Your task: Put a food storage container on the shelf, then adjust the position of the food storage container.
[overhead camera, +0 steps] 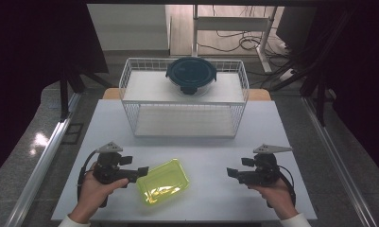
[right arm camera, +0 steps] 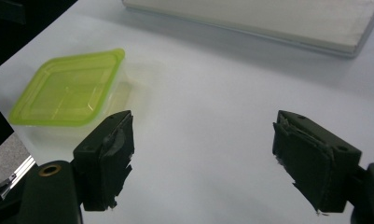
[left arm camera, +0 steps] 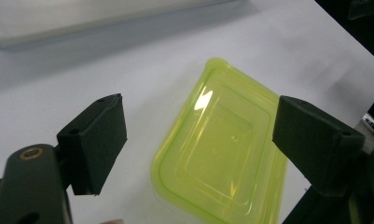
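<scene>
with both pairs of jaws spread and empty, the left gripper (overhead camera: 142,172) is best eased squarely over the near-left translucent yellow-green lidded plastic box (overhead camera: 162,181) on the white table (overhead camera: 215,142), while the right gripper (overhead camera: 230,173) is kept clear.

No legible text — no labels

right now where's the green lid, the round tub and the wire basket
green lid (left arm camera: 222,149), left gripper view, middle of its top
round tub (overhead camera: 191,74), high view, centre of its dark lid
wire basket (overhead camera: 187,136), high view, front bottom rim
</scene>
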